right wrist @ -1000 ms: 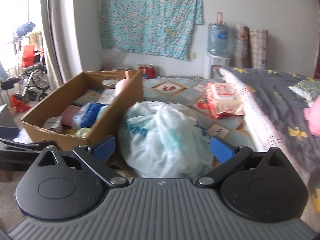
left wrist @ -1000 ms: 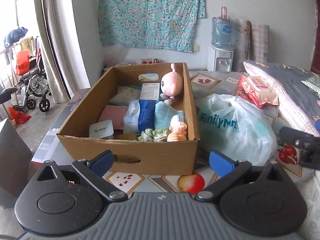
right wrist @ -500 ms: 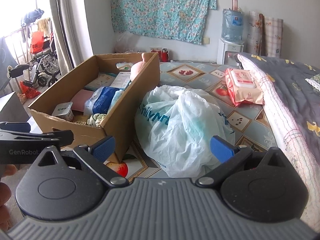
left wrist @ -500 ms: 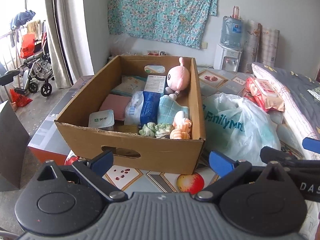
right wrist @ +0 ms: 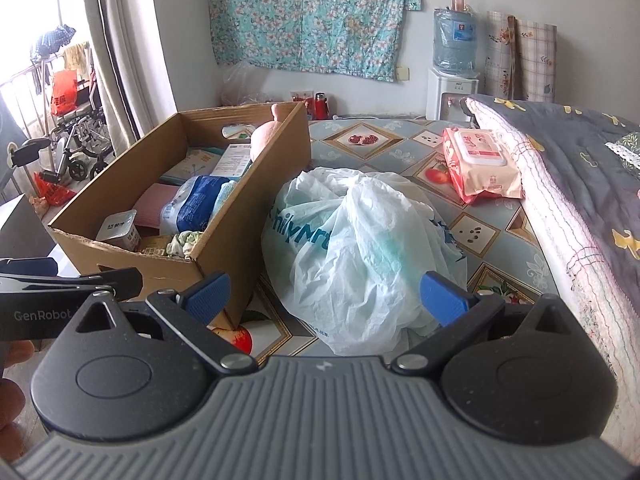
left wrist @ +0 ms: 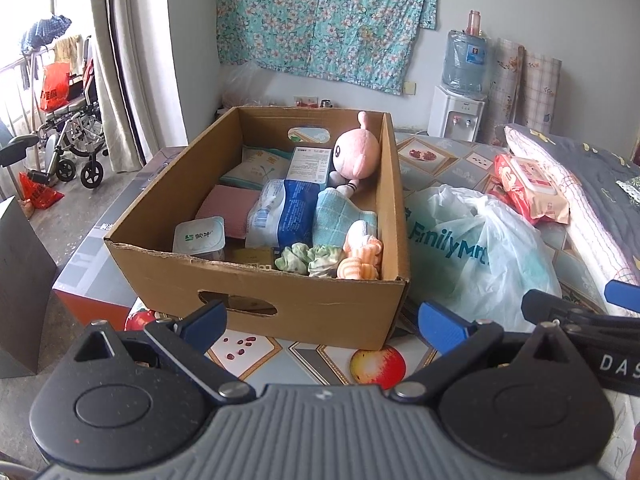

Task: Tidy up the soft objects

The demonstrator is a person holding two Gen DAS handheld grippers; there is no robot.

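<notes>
Both grippers are spread wide and carry nothing: the left gripper [left wrist: 322, 322] hangs short of the near wall of the cardboard box [left wrist: 280, 300], and the right gripper [right wrist: 325, 294] hangs just before the white plastic bag [right wrist: 360, 248] that lies against the box's right side on the patterned mat [right wrist: 472, 236]. Compared with a second ago, both cameras sit higher and tip further down, so the left view now looks well into the box instead of skimming its rim, and the box has slid toward the middle of that view. In the right view the bag has shifted to centre, between the two blue fingertips [right wrist: 210, 292], where earlier it lay lower and partly behind them. The contents have not changed place: the pink plush toy [left wrist: 356, 152] leans upright against the right wall at the back, a teal folded cloth [left wrist: 340, 220] lies in front of it, and the orange striped soft toy [left wrist: 360, 258] and green scrunchies [left wrist: 310, 260] sit in the near right corner. A blue and white packet [left wrist: 280, 212] and a yoghurt cup [left wrist: 198, 236] lie to their left. The red wipes pack [right wrist: 482, 164] rests on the mat beside the grey quilt [right wrist: 580, 168], well apart from the bag.
</notes>
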